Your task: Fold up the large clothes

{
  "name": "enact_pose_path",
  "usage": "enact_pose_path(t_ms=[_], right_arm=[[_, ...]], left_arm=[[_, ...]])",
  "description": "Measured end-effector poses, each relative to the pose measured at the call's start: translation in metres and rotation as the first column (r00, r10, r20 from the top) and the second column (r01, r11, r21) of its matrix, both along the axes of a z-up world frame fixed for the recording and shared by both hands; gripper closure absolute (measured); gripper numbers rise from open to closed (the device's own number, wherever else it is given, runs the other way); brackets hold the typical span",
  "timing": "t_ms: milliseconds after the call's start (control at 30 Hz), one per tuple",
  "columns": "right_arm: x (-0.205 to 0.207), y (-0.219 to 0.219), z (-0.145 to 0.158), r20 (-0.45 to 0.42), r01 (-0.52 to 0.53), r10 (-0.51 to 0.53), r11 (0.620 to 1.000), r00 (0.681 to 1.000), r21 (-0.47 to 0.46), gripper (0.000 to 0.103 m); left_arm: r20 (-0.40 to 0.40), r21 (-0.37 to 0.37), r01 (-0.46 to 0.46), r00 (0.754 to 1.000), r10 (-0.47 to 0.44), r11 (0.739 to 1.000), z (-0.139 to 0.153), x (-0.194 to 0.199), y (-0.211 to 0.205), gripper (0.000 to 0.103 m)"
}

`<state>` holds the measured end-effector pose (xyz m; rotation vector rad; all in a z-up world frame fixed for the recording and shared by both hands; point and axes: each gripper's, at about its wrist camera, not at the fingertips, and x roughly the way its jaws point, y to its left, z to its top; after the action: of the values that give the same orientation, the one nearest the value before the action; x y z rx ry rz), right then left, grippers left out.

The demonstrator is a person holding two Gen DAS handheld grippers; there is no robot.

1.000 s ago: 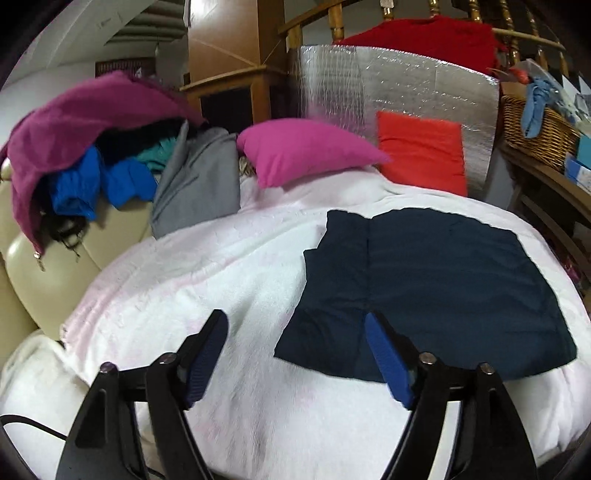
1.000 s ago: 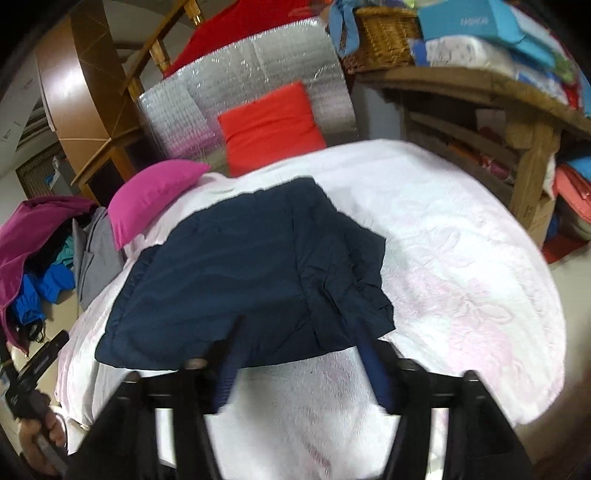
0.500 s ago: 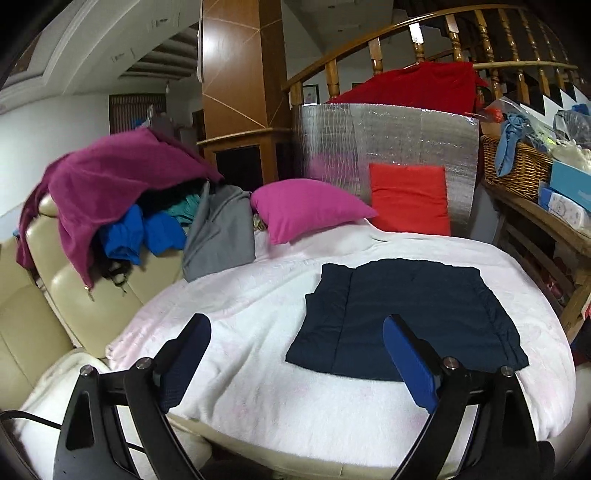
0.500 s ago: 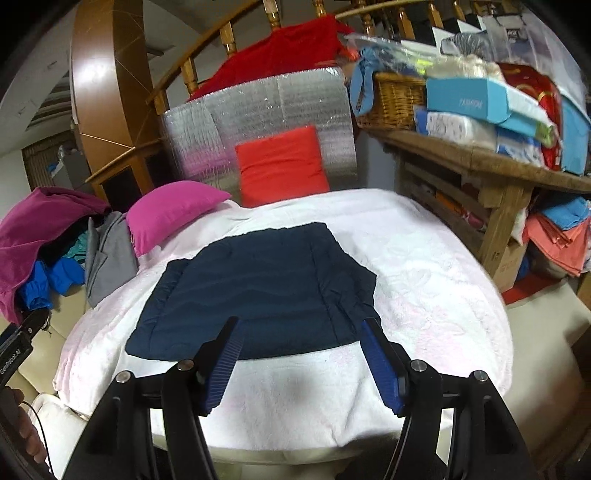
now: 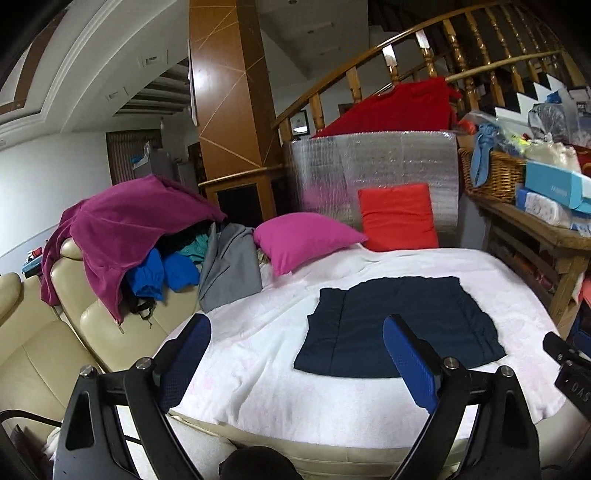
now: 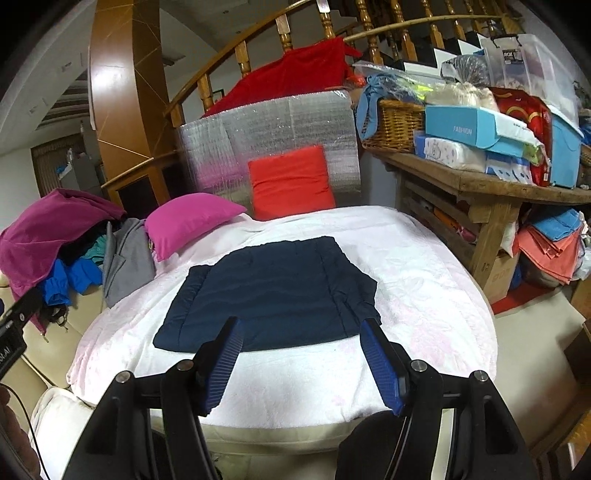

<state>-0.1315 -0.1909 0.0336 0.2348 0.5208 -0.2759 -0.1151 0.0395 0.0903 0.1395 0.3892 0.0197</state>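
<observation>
Garment on blanket (staircase behind)

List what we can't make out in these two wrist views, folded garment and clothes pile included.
- Navy folded garment: type and underside unknown in both views; folded over itself.
- Clothes pile, left wrist view: items under the magenta garment are hidden.
- Right hand-held gripper, left wrist view: cut off by the right edge, only a black part shows.
- Blue box print: mostly too small to read.

A navy garment lies on a white blanket with faint pink flowers, near magenta and red cushions.
</observation>
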Motion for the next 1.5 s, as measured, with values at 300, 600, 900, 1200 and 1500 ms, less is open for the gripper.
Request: enact_pose_path(t_ms=[300, 600, 900, 1200, 1500], right_arm=[[-0.015, 0.008, 0.013, 0.036, -0.007, 0.008, 1.0, 0.999, -0.012, 0.032], [-0.008, 0.014, 0.007, 0.033, -0.025, 0.025, 1.0, 0.999, 0.003, 0.032], [-0.007, 0.014, 0.006, 0.038, -0.029, 0.029, 1.0, 0.999, 0.007, 0.031], [-0.005, 0.016, 0.005, 0.035, -0.026, 0.026, 1.0, 0.999, 0.009, 0.031], [-0.001, 0.021, -0.001, 0.021, -0.027, 0.027, 0.999, 0.999, 0.017, 0.031]], left_arm=[[0.036, -0.02, -0.02, 0.999, 0.021, 1.0, 0.012, -0.011, 0.003, 0.008], [0.026, -0.034, -0.021, 0.999, 0.022, 0.999, 0.011, -0.009, 0.006, 0.008], [0.025, -0.042, -0.017, 1.0, 0.018, 0.999, 0.012, -0.009, 0.009, 0.008], [0.019, -0.032, -0.017, 1.0, 0.018, 0.999, 0.01, -0.009, 0.007, 0.008], [0.01, -0.029, -0.023, 1.0, 0.023, 0.999, 0.008, -0.006, 0.007, 0.008]])
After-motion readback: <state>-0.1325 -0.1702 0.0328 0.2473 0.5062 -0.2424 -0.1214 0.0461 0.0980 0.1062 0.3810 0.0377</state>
